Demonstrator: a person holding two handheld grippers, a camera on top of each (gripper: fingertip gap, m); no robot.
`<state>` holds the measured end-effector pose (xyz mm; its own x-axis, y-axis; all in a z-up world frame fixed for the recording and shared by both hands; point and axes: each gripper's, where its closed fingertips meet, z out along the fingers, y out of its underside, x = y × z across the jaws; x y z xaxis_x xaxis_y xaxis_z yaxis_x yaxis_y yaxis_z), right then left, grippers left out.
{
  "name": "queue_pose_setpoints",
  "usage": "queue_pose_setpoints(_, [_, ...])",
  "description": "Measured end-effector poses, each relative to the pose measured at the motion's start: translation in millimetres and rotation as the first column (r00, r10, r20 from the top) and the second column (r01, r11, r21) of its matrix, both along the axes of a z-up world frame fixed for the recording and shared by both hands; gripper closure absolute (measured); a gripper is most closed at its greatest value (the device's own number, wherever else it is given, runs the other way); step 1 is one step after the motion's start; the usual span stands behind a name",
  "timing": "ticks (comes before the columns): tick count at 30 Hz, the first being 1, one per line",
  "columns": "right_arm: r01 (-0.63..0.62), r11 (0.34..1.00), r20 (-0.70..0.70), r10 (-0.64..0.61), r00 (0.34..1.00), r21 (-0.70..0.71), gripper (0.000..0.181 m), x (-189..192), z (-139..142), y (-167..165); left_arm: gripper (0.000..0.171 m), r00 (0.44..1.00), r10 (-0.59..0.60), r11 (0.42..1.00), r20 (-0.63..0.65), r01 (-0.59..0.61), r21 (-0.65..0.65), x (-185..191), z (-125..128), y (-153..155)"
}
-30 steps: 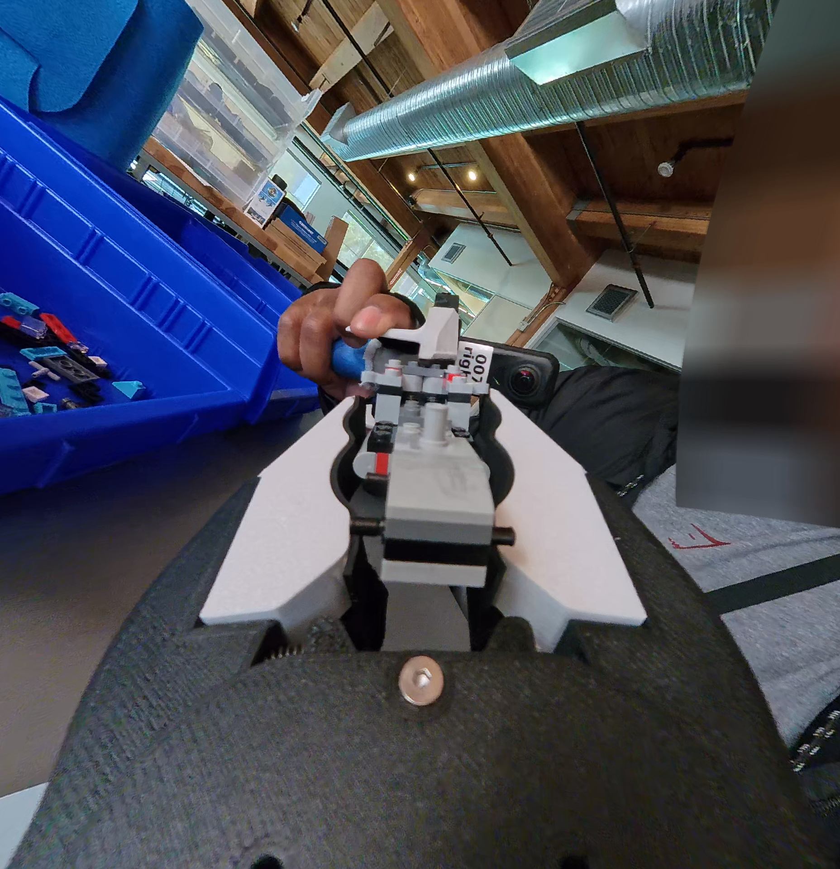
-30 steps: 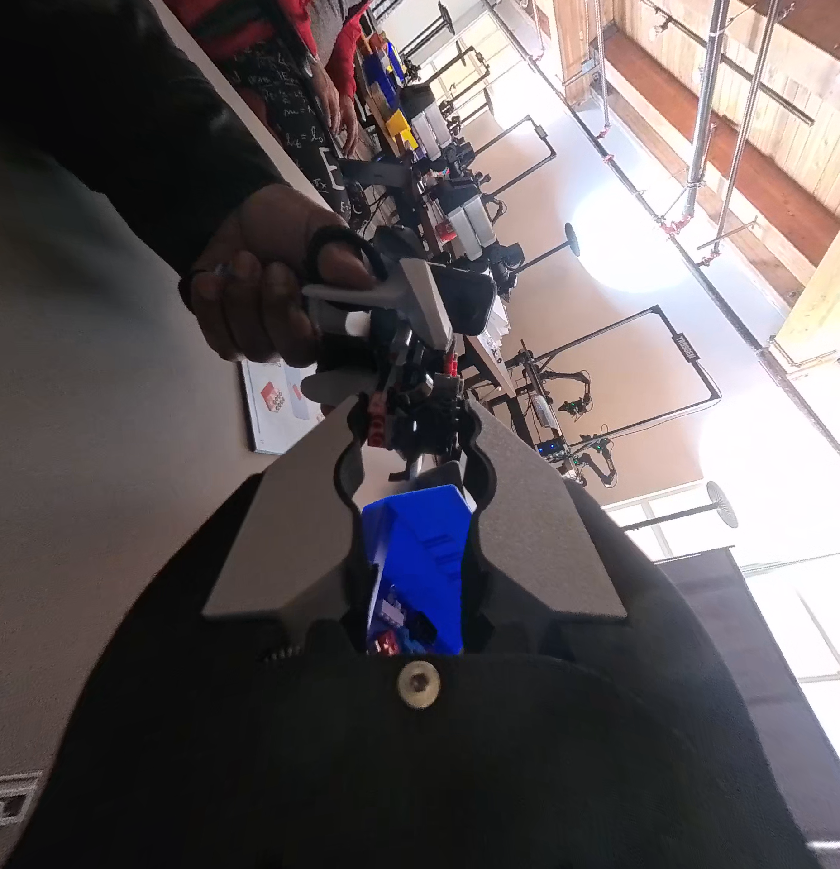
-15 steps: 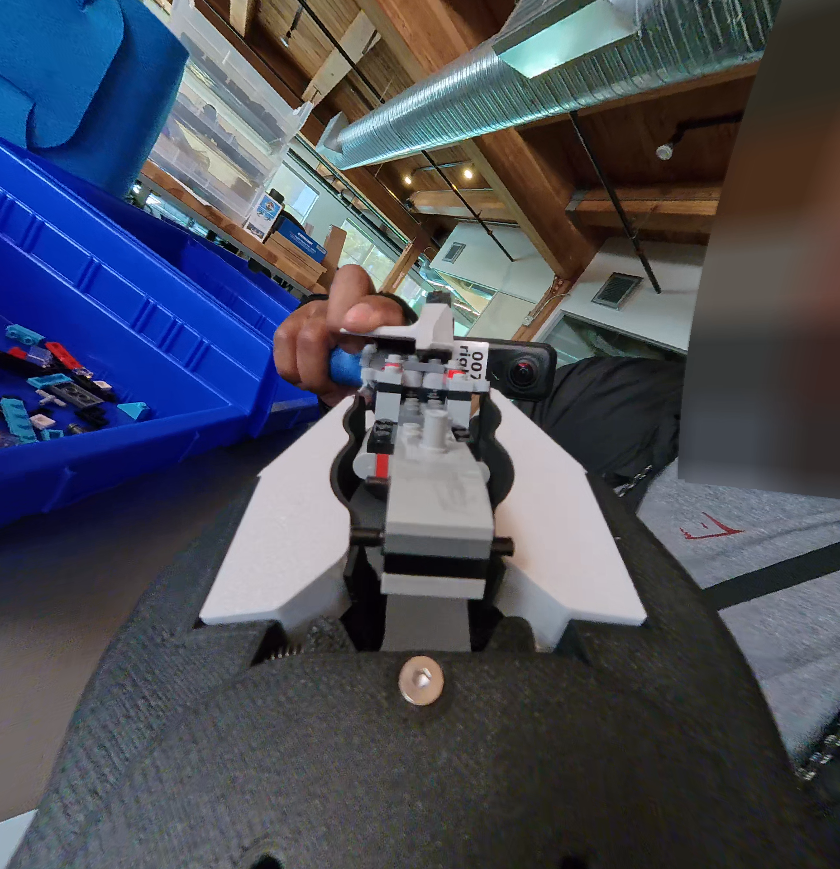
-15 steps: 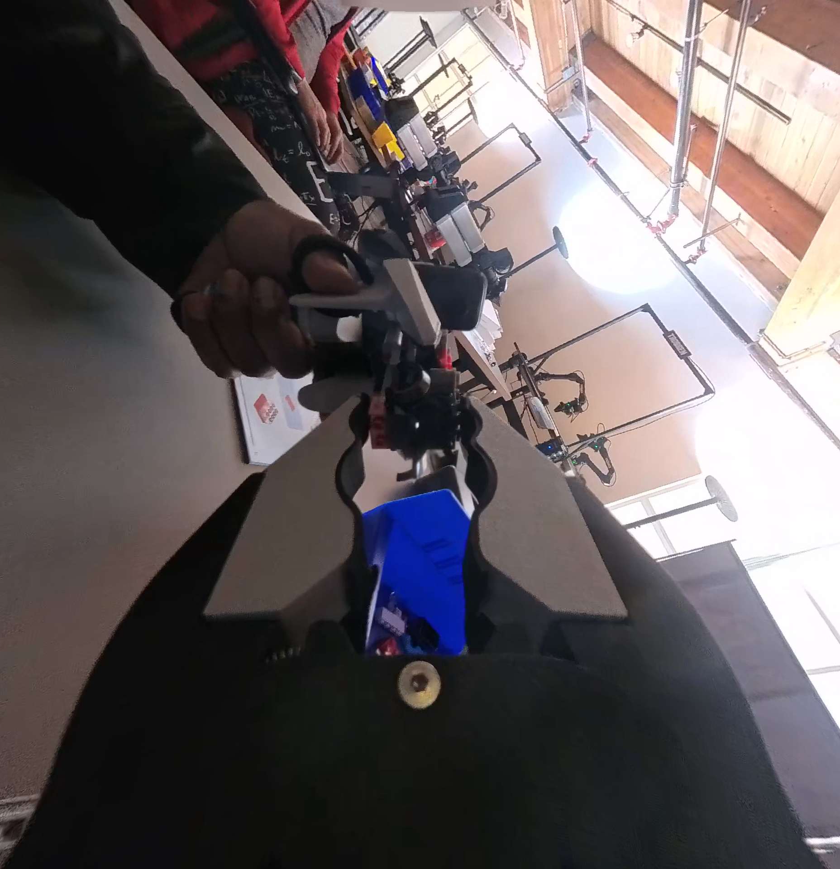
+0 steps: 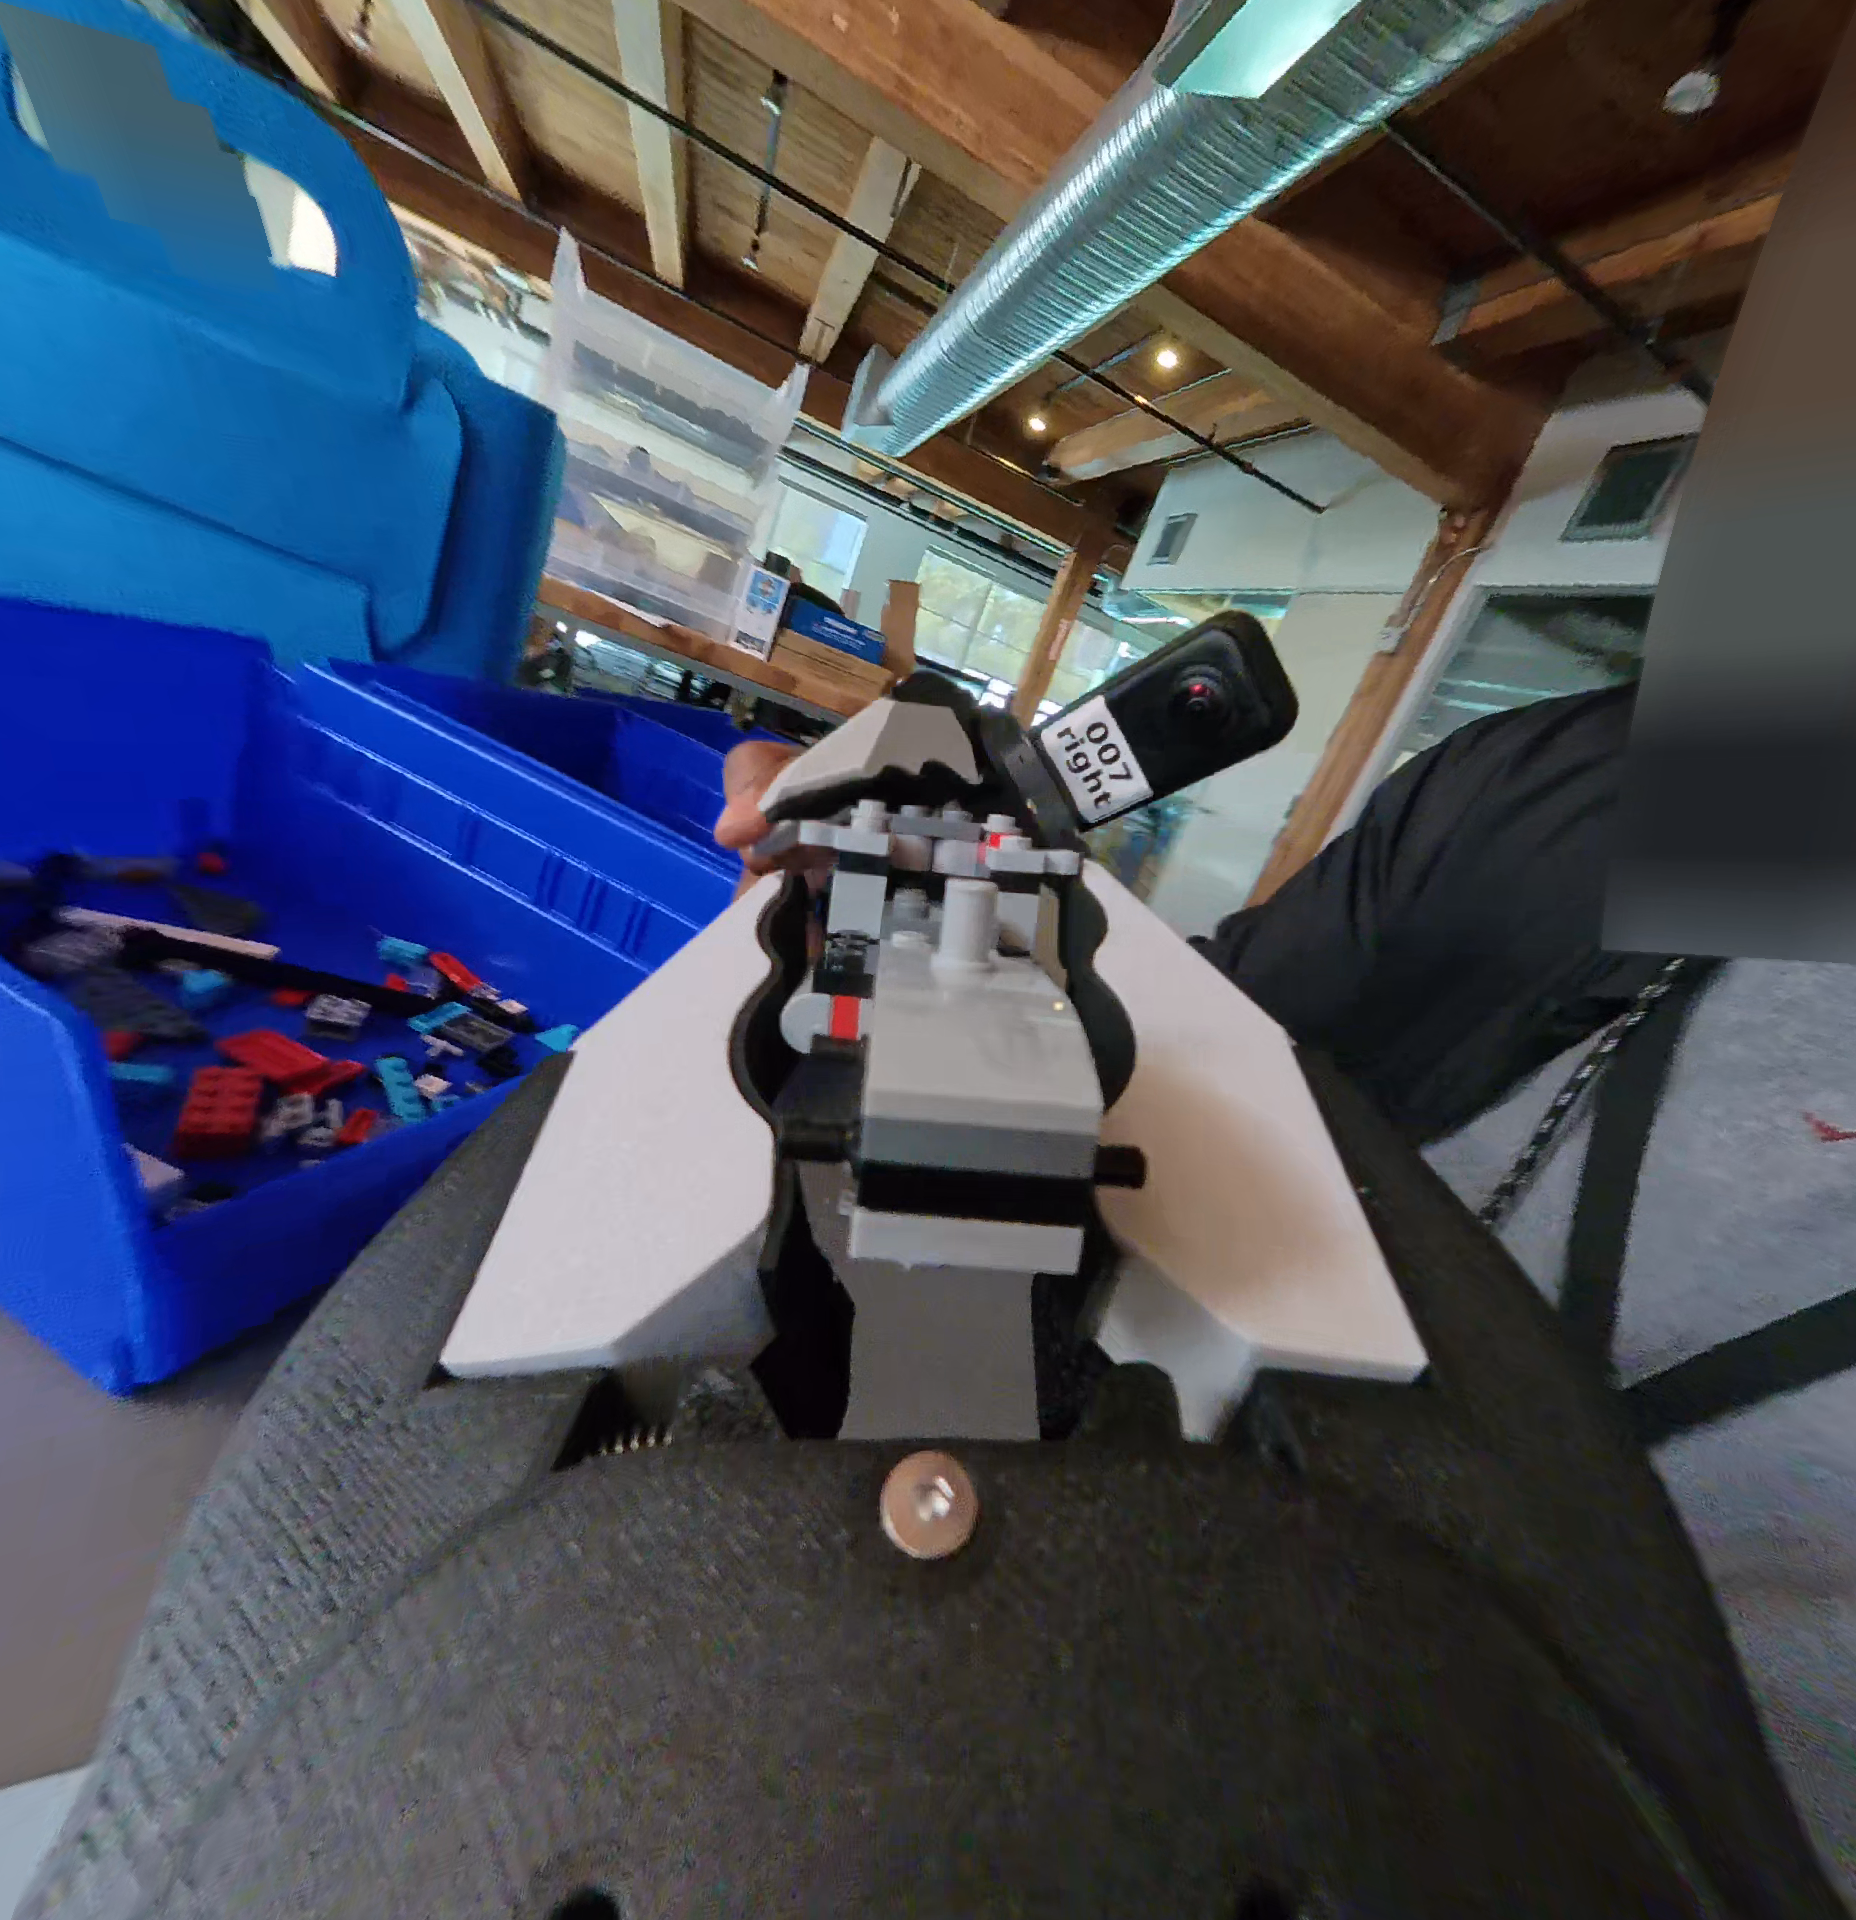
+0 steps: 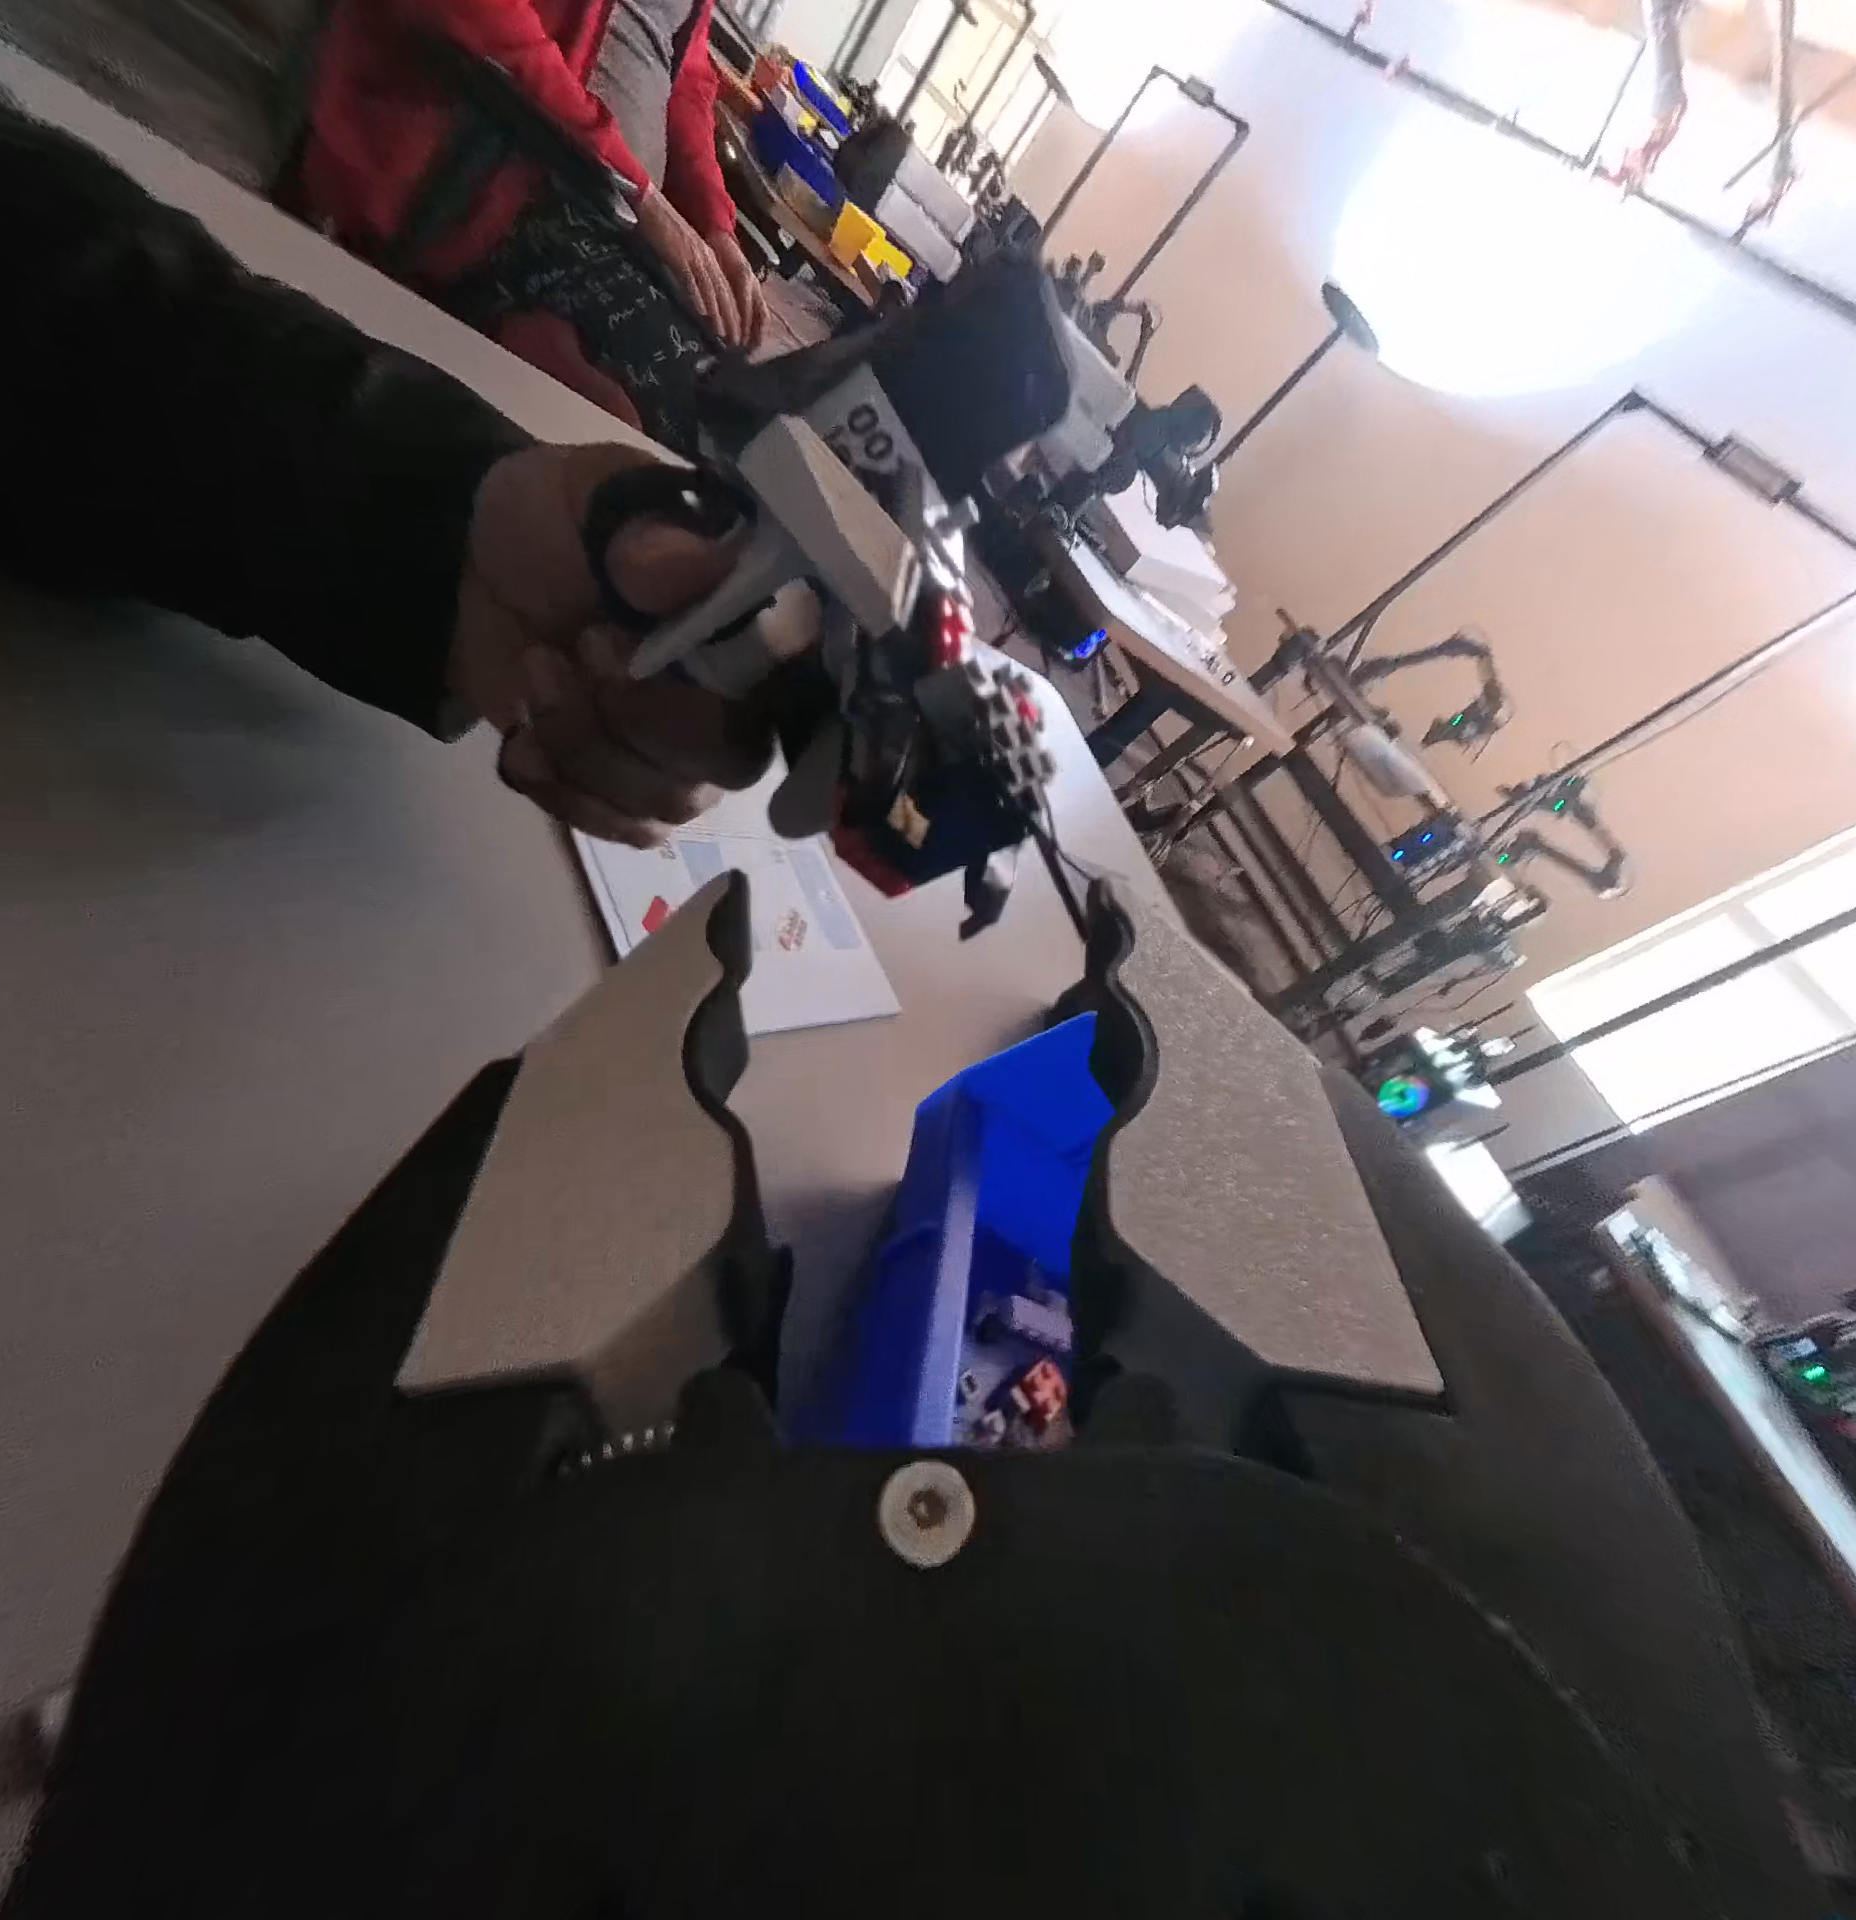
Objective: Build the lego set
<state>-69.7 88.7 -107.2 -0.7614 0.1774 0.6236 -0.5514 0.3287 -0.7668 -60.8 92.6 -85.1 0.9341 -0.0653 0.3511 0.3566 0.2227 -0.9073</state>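
My left gripper [image 5: 934,914] is shut on a grey and black lego model [image 5: 965,1081] with red accents, held up in the air. A grey studded plate [image 5: 903,831] sits across the model's far end. My right gripper [image 6: 919,904] is open and empty, a short way back from the model [image 6: 955,748]. In the left wrist view the right gripper [image 5: 924,790] hovers just beyond the plate. The right wrist view shows a hand holding the left gripper [image 6: 862,675].
A blue bin [image 5: 436,790] with several loose lego pieces [image 5: 280,1049] stands at the left; it also shows between the right fingers [image 6: 997,1195]. An instruction booklet [image 6: 799,966] lies on the grey table [image 6: 228,935]. A person in red [image 6: 467,135] stands at the far table.
My right gripper has opened, let go of the model's far end and drawn back. The left gripper still holds the model and has tilted, bringing the bin more into view.
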Motion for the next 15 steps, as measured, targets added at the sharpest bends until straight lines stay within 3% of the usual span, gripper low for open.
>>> queue_pose_setpoints(4, [0.022, 0.999, 0.196, -0.014, 0.980, -0.039, 0.113, -3, 3, -2, 0.122, 0.991, 0.095, 0.995, -0.099, -0.096, -0.004, -6, 8, -11])
queue_pose_setpoints(6, [0.024, 0.998, 0.345, -0.003, 0.939, -0.056, 0.111, -3, 4, -2, 0.122, 0.978, 0.145, 0.989, -0.153, -0.149, -0.012, -9, 10, -15])
queue_pose_setpoints(11, [0.047, 0.988, 0.670, 0.065, 0.740, -0.147, 0.112, -3, 9, -1, 0.122, 0.924, 0.240, 0.962, -0.299, -0.267, -0.054, -13, 12, -20])
queue_pose_setpoints(15, [0.088, 0.963, 0.839, 0.176, 0.515, -0.256, 0.114, -5, 13, -2, 0.122, 0.871, 0.258, 0.938, -0.417, -0.330, -0.108, -11, 8, -18])
